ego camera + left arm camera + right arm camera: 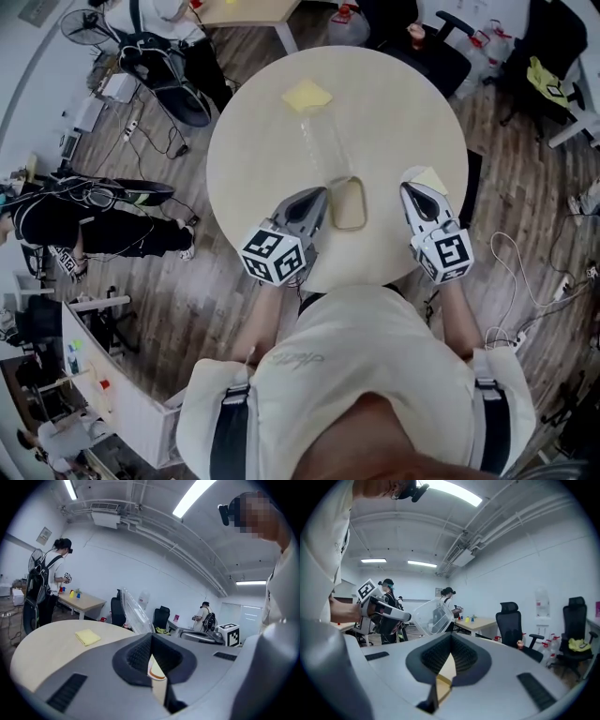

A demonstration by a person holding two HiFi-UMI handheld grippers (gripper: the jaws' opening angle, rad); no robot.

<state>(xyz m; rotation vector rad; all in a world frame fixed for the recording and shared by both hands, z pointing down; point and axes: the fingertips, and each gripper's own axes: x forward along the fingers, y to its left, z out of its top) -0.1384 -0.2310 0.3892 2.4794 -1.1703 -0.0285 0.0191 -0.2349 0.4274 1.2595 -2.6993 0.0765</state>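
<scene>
Over the near half of the round table (246, 159), the person in the pale shirt holds both grippers close to the body. The left gripper (322, 195) has its jaws pinched together on the orange-brown rim (349, 227) of a clear container (323, 145). In the left gripper view, that rim sits as a thin arc right in the slit between the jaws. The container's see-through body rises at a tilt beyond them, with its open mouth toward the person. Its far end points across the table toward a yellow cloth (307, 95), which lies flat and well apart from it near the far edge. I cannot tell whether the container's underside touches the tabletop.

The right gripper (412, 186) is near the table's right edge, apart from the container. Its jaws are drawn narrow on a pale yellow piece (431, 177) (a flat thing, what it is made of I cannot make out). In the right gripper view, that piece fills the gap between the jaws. Part of it pokes out past the tips in the head view. The same view shows the left gripper off to the side with the container tipped up from it.

Beyond the table, a person with a backpack (47, 592) stands by a wooden desk (83, 602). A black office chair (511, 620) stands on the other side.
</scene>
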